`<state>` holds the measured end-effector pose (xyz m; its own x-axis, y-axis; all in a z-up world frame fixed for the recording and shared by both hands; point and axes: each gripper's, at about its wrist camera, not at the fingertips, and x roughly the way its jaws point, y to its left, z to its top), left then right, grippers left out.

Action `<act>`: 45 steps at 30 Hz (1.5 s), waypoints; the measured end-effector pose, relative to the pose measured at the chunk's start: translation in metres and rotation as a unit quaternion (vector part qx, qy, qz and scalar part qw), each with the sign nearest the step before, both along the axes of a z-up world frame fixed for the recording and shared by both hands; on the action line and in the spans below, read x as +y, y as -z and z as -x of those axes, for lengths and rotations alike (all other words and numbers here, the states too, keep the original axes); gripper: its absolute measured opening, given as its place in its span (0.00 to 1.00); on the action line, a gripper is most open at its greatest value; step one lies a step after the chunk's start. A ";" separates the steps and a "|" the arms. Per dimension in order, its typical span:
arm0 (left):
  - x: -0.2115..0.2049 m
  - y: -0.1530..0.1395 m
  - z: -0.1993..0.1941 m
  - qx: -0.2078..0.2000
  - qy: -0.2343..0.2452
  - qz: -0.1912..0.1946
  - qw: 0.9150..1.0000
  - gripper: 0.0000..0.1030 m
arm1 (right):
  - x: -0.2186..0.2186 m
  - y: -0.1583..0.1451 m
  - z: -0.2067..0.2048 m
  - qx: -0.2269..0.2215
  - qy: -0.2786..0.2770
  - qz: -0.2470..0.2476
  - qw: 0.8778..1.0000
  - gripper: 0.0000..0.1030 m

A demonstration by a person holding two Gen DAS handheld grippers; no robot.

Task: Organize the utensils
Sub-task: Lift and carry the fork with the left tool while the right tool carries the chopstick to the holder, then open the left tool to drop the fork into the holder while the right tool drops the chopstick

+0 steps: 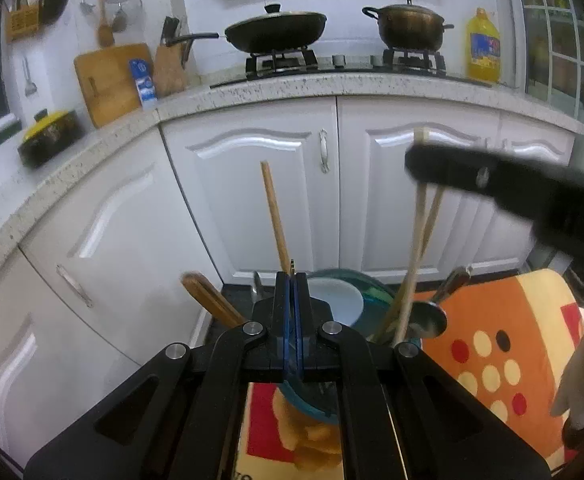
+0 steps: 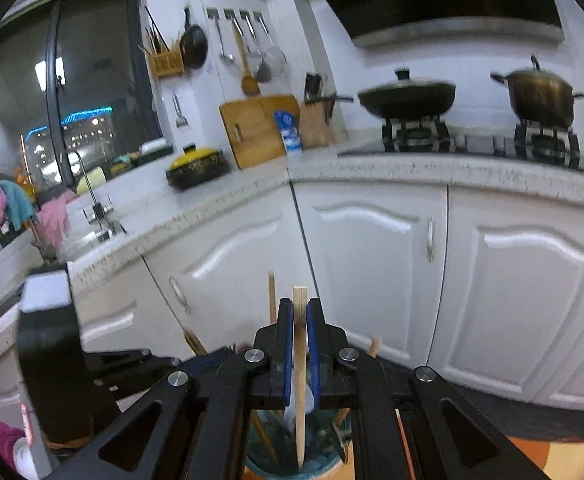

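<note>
Right gripper [image 2: 300, 312] is clamping a wooden chopstick [image 2: 300, 380] upright between its blue pads, tip hanging over the teal utensil holder [image 2: 292, 468] near the camera. Left gripper [image 1: 291, 280] is sitting fully closed, pinching the holder's near rim. More chopsticks [image 1: 412, 264] and a metal spoon [image 1: 430, 318] are standing inside, right side.

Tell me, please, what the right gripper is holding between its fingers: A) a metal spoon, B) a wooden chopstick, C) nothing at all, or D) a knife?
B: in the right wrist view the right gripper has its blue pads closed on a wooden chopstick, whose tip hangs over the teal holder.
</note>
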<state>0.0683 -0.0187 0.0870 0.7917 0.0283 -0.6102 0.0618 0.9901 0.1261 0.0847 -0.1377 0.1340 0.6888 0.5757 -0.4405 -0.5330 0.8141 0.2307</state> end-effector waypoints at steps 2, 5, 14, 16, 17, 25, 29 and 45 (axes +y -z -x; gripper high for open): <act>-0.001 0.008 -0.002 0.010 -0.002 0.006 1.000 0.00 | -0.001 0.011 0.000 0.013 -0.002 0.006 1.000 0.06; -0.001 0.020 -0.004 0.029 -0.006 0.018 0.999 0.00 | -0.003 0.030 -0.004 0.044 -0.005 0.012 0.999 0.06; -0.003 0.032 -0.003 0.063 -0.022 0.053 0.996 0.02 | -0.022 0.051 -0.004 0.099 -0.012 -0.001 0.995 0.27; -0.002 0.032 -0.002 0.068 -0.026 0.059 0.996 0.05 | -0.025 0.051 0.000 0.100 -0.013 -0.004 0.995 0.27; -0.002 0.032 -0.001 0.069 -0.027 0.060 0.995 0.10 | -0.026 0.051 0.002 0.098 -0.015 -0.001 0.995 0.27; 0.003 0.027 0.008 0.068 -0.034 0.080 0.994 0.36 | -0.036 0.040 0.012 0.094 -0.012 -0.022 0.995 0.29; 0.007 0.024 0.016 0.067 -0.041 0.086 0.993 0.37 | -0.044 0.032 0.018 0.085 -0.005 -0.025 0.996 0.31; 0.010 0.018 0.046 0.060 -0.053 0.104 0.991 0.37 | -0.050 0.041 0.051 0.067 0.041 0.038 0.996 0.39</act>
